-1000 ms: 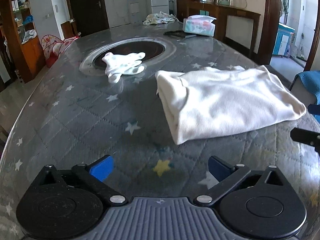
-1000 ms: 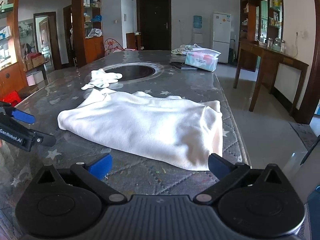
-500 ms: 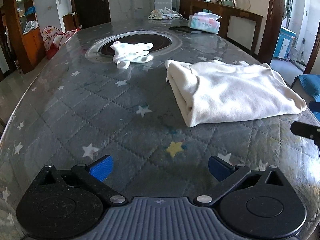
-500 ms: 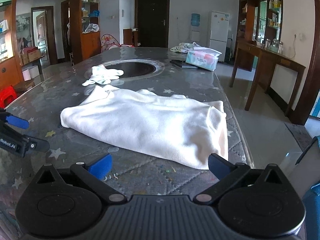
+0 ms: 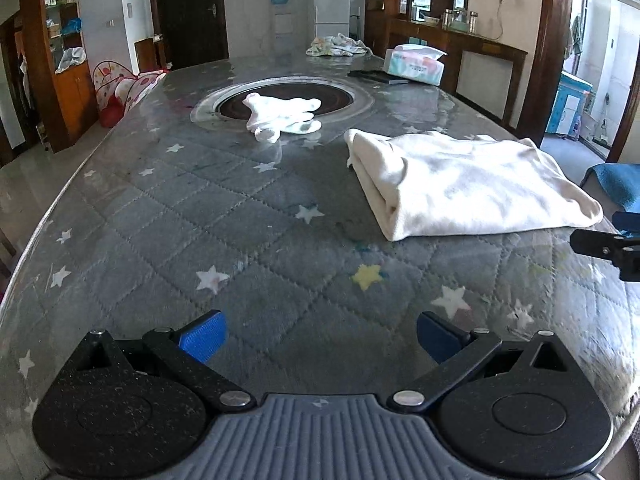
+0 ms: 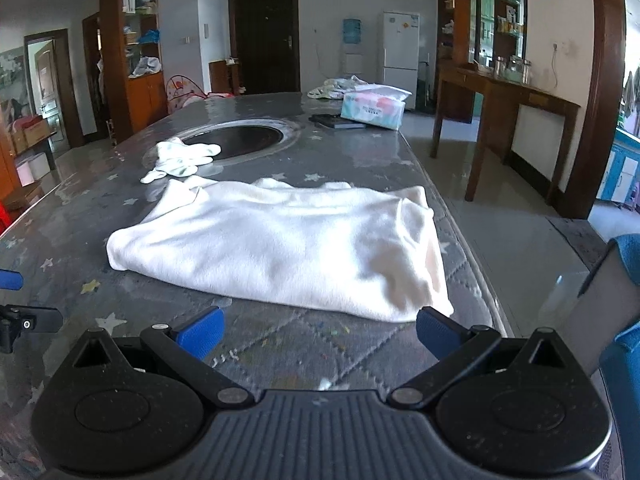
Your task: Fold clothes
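A folded cream-white garment (image 5: 472,188) lies flat on the grey quilted star-pattern table (image 5: 240,220); it also shows in the right wrist view (image 6: 280,244). My left gripper (image 5: 318,338) is open and empty, well short of the garment, which lies ahead to its right. My right gripper (image 6: 318,330) is open and empty, just short of the garment's near edge. A small white garment (image 5: 282,118) lies crumpled on the round inset ring farther back, also in the right wrist view (image 6: 180,158).
A tissue box (image 5: 416,66) and a dark flat object (image 5: 378,77) sit at the far right of the table. Another bundle of cloth (image 5: 336,46) lies at the far end. The table's right edge (image 6: 468,256) drops to the floor beside a wooden sideboard (image 6: 504,120).
Both grippers have drawn back from the folded garment toward the near table edge, so more table shows before each. Both stay open. The garment has not moved.
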{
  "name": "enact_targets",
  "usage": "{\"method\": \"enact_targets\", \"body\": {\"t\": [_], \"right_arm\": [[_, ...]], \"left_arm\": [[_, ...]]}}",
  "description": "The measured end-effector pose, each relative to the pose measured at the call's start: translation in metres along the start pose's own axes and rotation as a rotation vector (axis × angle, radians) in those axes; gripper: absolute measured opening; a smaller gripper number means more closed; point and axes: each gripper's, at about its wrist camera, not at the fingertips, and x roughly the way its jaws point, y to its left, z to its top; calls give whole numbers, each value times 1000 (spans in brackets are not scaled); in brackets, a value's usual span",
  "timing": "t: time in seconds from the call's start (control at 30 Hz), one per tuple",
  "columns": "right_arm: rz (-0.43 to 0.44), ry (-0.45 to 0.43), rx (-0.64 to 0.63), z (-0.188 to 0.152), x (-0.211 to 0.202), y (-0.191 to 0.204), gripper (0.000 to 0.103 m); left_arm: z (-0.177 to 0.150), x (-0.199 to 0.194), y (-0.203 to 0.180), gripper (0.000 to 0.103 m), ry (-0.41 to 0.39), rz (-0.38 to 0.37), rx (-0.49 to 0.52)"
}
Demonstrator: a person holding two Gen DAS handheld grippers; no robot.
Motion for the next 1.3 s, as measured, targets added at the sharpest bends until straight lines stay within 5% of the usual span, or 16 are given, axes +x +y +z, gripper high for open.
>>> {"method": "enact_targets", "body": {"t": [0.4, 1.3], "right_arm": [[-10, -60, -21, -3, -37, 21, 103], [-6, -120, -15, -3, -59, 27, 103]], "left_arm": [[-11, -33, -9, 103, -83, -19, 30], [-11, -48, -16, 103, -121, -19, 50]]}}
